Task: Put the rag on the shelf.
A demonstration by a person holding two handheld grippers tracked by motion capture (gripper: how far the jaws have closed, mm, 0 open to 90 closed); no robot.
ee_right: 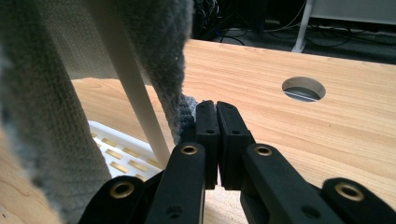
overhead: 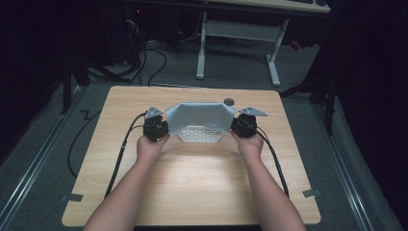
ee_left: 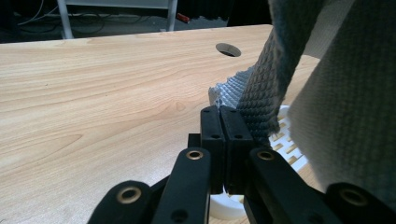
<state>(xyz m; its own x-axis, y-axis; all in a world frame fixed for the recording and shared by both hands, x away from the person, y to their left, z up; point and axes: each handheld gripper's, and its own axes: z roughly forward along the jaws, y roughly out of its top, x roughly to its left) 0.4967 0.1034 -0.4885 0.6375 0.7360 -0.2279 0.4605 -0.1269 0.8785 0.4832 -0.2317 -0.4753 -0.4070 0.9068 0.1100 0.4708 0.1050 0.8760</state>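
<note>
Mid-table, a light blue cloth [overhead: 199, 117] hung stretched between both tongs, raised over a white slotted tray [overhead: 199, 134]. Left tongs [overhead: 161, 126] were clamped on the cloth's left end, right tongs [overhead: 236, 124] on its right end. In both gripper views the jaws were closed with cloth bunched right at the tips, so I'd call each a pinch on an edge or corner.

Progress, my read: pick-up and spread were done; the cloth wasn't yet laid down or folded. It sagged in the middle, its lower edge near or on the tray; contact unclear.

Around: a round cable hole [overhead: 229, 101] in the table [overhead: 192, 192] just past the cloth, a white-legged desk [overhead: 240, 33] and floor cables [overhead: 144, 62] far behind. Nothing blocked the near table. The tray sat directly under the cloth and could snag it if lowered straight.
</note>
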